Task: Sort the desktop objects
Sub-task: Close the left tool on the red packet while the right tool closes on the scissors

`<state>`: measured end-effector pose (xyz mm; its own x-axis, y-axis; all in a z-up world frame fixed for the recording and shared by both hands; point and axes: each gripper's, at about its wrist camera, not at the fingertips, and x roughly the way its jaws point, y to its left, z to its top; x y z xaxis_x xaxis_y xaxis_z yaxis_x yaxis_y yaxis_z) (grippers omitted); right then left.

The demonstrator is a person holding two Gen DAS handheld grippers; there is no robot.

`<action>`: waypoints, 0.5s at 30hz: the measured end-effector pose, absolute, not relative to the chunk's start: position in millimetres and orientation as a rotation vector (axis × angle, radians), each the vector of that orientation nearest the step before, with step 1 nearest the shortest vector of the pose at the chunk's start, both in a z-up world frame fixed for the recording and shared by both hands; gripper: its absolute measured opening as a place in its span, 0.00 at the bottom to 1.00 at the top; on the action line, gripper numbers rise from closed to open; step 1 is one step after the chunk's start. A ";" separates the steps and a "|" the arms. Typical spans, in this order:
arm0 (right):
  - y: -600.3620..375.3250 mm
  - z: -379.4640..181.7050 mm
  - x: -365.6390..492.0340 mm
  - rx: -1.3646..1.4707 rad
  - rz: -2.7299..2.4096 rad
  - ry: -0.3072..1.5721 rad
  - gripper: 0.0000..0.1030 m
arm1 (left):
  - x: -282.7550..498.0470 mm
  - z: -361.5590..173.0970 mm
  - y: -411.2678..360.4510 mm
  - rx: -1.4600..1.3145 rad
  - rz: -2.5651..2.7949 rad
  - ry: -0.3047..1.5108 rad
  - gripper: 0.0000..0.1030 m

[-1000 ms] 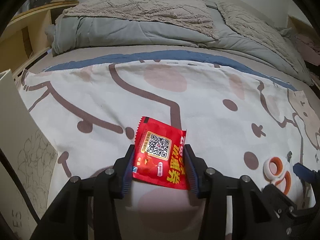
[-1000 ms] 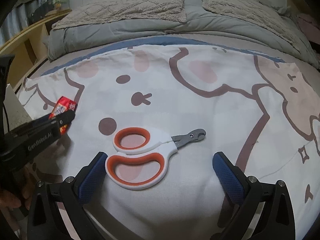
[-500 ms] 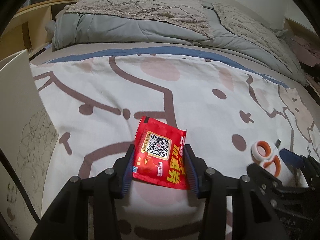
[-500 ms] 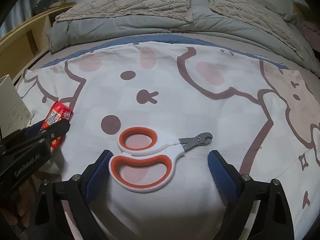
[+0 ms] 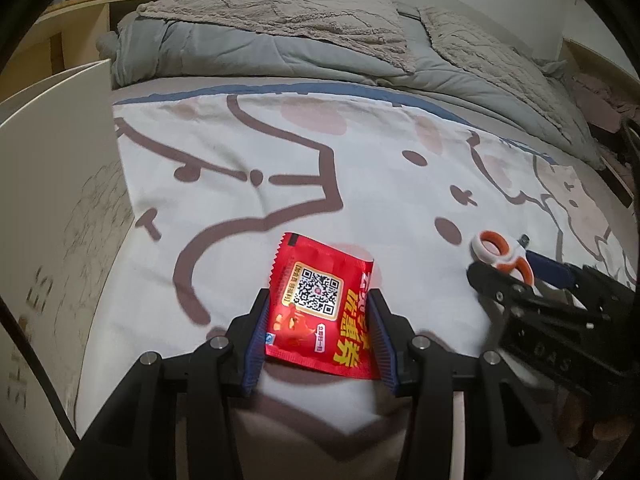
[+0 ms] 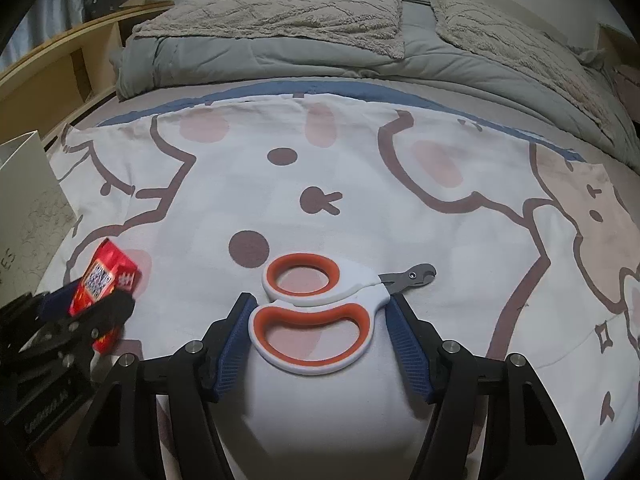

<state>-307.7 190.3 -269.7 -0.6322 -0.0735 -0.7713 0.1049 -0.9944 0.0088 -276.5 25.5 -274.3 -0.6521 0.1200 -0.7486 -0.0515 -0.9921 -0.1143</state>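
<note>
A red snack packet (image 5: 316, 320) with a QR code sits between the blue pads of my left gripper (image 5: 318, 298), which is shut on it above the cartoon bedsheet (image 5: 360, 184). In the right wrist view the same packet (image 6: 108, 276) shows at the left in that gripper (image 6: 90, 300). White-and-orange nail clippers (image 6: 360, 292) lie flat on the sheet. My right gripper (image 6: 320, 306) straddles their handles with its jaws closing, and the pads touch both sides. The left wrist view shows the clippers (image 5: 490, 246) and the right gripper (image 5: 512, 276) at the right.
A tall white box (image 5: 52, 200) with a line drawing stands at the left edge of the bed, close to the left gripper. A grey duvet (image 5: 280, 56) and beige blankets are piled at the far end. A wooden shelf (image 6: 60, 68) runs along the left.
The right jaws have closed from wide apart onto the clippers' handles. The left gripper carried the packet sideways, so the white box now fills more of its view.
</note>
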 end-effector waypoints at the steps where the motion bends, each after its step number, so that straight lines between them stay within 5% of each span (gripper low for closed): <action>1: 189.9 -269.6 -307.0 1.297 -2.751 0.061 0.65 | -273.7 -274.3 25.5 -1.265 2.768 -0.127 0.45; 15: 182.3 -267.1 -261.9 1.276 -2.691 0.111 0.65 | -233.8 -271.6 21.1 -1.277 2.769 -0.160 0.45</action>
<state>-261.9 182.3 -267.1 -0.6225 -0.1133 -0.7744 0.1769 -0.9842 0.0018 -233.8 21.1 -271.6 -0.6470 0.1240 -0.7524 -0.0366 -0.9906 -0.1318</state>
